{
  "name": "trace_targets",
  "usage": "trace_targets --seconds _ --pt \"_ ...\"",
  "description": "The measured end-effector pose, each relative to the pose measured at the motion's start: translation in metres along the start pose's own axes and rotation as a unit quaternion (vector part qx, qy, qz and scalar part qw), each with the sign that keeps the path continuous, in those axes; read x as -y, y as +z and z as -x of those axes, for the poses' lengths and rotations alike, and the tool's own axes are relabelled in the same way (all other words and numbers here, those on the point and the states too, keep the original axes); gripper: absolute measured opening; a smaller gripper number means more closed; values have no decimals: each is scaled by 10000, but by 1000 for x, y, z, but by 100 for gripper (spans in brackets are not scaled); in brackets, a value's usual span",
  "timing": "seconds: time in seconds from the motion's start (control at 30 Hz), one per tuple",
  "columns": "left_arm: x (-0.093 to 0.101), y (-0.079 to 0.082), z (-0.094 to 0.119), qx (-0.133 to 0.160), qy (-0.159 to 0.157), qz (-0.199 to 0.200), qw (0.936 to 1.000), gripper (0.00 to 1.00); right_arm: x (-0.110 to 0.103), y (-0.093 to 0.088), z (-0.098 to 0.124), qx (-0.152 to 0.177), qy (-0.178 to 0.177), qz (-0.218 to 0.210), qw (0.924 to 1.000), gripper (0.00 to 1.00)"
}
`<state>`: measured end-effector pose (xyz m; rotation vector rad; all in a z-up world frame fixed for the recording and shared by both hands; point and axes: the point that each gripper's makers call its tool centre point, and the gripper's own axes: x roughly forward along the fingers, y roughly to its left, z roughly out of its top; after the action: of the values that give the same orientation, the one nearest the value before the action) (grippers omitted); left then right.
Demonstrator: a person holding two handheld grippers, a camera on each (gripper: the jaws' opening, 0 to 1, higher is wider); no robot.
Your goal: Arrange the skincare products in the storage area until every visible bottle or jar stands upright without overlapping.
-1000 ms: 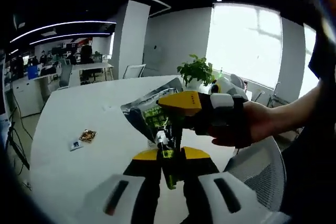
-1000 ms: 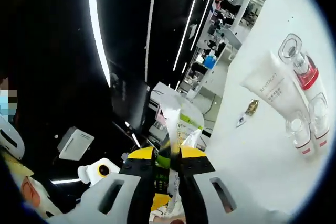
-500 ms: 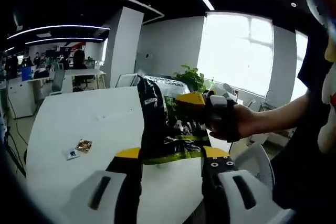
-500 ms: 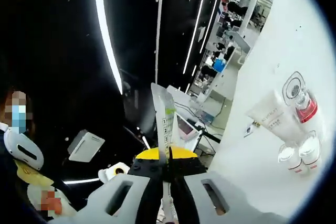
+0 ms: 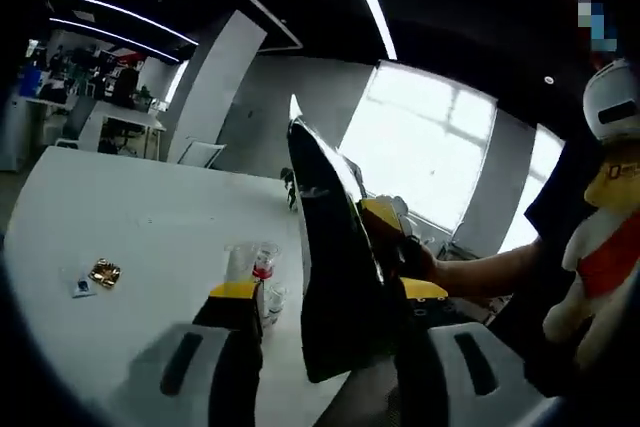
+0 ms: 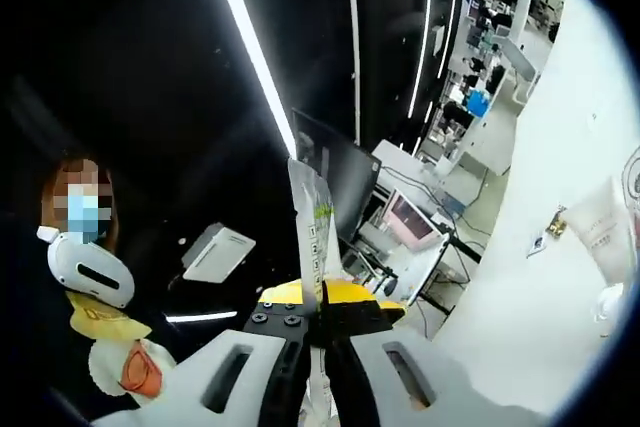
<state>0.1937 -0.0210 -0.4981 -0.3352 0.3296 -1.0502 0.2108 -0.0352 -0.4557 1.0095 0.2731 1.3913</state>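
The left tool (image 5: 322, 297), clamped on the dark pouch (image 5: 335, 267) a second ago, now stands open around it, while the right tool (image 6: 318, 319) alone pinches it, raised edge-on.

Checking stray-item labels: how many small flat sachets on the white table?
2. A gold foil sachet and a white sachet with a blue mark lie side by side on the white table, in the left gripper view. The large dark pouch may hide more.
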Motion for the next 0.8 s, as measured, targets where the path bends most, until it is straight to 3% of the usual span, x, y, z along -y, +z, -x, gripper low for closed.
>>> trace_targets --seconds 0.03,0.23,0.3,0.47,0.53,0.6,0.67,0.73,0.77,0.8 --pt "4 -3 -1 -116 -135 60 9998 42 1 -1 -1 -22 -23 36 10000 2" --pt "9 -5 0 -2 -232 424 9988 23 10 0 0 -116 -215 37 9997 2" --pt "13 -5 1 50 -349 405 9986 10 20 -3 1 -269 -477 -28 9985 2" --pt "10 -9 1 7 -224 650 9976 3 27 -6 3 -503 -711 -33 9962 2" --pt "8 1 0 378 -152 1047 9937 1 30 3 1 -265 -839 411 9953 5" --pt "9 7 -1 710 -197 1361 9880 1 30 8 -1 18 -983 549 9936 9" --pt "9 16 0 1176 -221 1615 9796 1 21 0 -6 110 -818 357 9959 11" --pt "8 27 1 1644 -274 1944 9666 1 18 -11 -9 124 -766 239 9967 18" --pt "7 30 2 1828 -262 2048 9612 0 20 -13 -9 273 -843 156 9959 21" --pt "5 29 2 1849 -216 2101 9598 0 19 -9 -9 545 -863 -27 9948 20"
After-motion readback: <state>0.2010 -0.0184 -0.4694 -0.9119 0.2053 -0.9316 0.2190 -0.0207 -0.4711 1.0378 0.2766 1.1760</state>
